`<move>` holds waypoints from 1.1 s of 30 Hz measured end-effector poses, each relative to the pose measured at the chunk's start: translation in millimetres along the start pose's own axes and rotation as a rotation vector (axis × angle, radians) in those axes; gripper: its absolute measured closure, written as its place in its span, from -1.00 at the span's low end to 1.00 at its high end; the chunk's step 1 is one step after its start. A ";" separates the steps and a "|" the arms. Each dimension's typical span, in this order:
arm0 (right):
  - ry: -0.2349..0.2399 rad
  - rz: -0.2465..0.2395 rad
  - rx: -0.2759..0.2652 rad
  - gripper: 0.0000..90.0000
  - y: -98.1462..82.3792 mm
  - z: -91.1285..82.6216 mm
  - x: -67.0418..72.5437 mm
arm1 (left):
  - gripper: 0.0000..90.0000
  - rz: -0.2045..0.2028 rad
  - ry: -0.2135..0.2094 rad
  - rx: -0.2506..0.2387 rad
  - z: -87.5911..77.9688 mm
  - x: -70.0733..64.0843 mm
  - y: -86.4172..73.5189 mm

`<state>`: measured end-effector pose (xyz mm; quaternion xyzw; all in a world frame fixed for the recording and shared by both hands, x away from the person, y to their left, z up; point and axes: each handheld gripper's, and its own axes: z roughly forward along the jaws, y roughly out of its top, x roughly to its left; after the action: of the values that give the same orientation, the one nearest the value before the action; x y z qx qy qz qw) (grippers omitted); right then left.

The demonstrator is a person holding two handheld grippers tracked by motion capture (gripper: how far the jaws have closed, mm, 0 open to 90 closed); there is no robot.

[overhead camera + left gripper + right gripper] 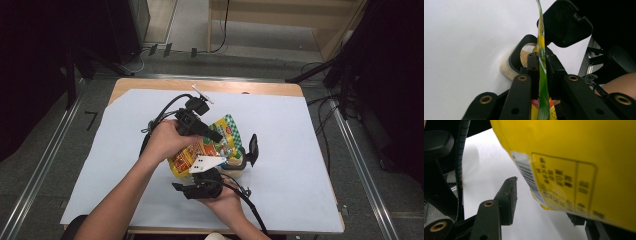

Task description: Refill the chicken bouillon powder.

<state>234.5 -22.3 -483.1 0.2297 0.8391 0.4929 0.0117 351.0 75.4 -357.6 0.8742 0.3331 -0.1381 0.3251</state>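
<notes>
- Over the middle of the white-covered table (280,120), a yellow snack bag (207,150) with a green-and-white checked top edge is held up off the surface between the two tools.
- Left tool (216,136): its jaws are clamped on the bag's upper edge; in the left gripper view the thin green-and-yellow film (541,62) runs straight up between the two black pads, which press on it from both sides.
- Right tool (227,176): it sits below and nearer the person, under the bag's lower end. In the right gripper view the jaws stand apart, one black pad (507,201) free in front of the table, the other mostly hidden behind the yellow bag back (574,165) with its barcode and printed panel. Whether that hidden pad touches the bag cannot be told.
- Just past the bag, on the table, stands a clear container with a black rim (240,162), its black flip lid (253,148) standing open and upright. The left gripper view shows light brown granules inside it (524,56), right behind the bag's edge.
- Both forearms come in from the bottom of the high view, the left hand (165,140) wrapped around its tool's body.
</notes>
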 end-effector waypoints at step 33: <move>-0.046 -0.003 -0.024 0.05 2.7 -6.0 -3.5 | 1.00 0.018 -0.082 -0.065 -42.5 6.2 -22.5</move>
<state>237.2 -27.6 -478.5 0.2395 0.8329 0.4977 0.0343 341.6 119.3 -339.3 0.8598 0.3161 -0.1599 0.3676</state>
